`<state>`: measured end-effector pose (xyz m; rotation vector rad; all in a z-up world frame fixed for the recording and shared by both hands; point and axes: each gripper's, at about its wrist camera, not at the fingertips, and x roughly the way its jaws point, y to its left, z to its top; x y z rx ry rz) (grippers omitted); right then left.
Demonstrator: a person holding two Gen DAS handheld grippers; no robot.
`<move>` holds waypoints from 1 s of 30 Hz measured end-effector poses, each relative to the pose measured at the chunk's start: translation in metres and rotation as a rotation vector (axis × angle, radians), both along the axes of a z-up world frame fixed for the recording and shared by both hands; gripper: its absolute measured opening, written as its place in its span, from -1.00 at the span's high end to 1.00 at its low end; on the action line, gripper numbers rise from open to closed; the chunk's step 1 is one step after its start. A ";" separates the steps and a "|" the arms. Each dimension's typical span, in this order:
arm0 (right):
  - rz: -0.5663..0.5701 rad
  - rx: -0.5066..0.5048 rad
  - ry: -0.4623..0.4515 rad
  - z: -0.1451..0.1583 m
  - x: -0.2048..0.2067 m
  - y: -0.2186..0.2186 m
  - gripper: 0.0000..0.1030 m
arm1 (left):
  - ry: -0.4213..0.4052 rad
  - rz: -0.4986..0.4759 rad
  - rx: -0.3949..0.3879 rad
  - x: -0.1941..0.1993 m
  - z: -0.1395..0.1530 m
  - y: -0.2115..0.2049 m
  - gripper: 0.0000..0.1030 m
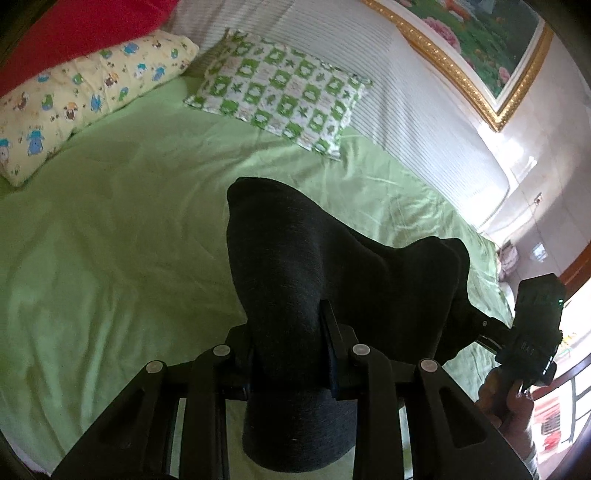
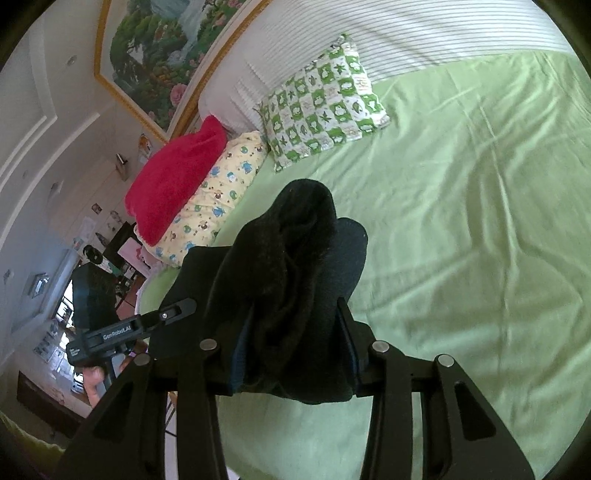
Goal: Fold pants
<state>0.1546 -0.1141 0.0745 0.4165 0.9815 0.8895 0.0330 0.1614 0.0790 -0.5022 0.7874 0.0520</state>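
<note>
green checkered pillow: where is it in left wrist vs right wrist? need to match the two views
Left wrist: green checkered pillow sits upper centre, against the striped headboard, to the right of the yellow cartoon pillow.
Right wrist: same pillow sits upper centre, again at the headboard, beyond the dark pants bunched in the right claw.
Shared landmark: the gold-framed painting, top right in left wrist, top left in right wrist.
</note>
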 end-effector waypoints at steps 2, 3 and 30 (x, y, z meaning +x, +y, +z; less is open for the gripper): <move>0.013 -0.007 -0.009 0.000 0.008 0.010 0.18 | -0.001 0.012 0.008 0.007 0.001 0.005 0.47; 0.016 -0.009 -0.010 -0.001 0.012 0.014 0.18 | 0.000 0.017 0.013 0.011 0.001 0.007 0.47; 0.047 -0.109 0.021 -0.041 0.087 0.078 0.06 | 0.068 0.106 0.047 0.054 -0.037 0.051 0.22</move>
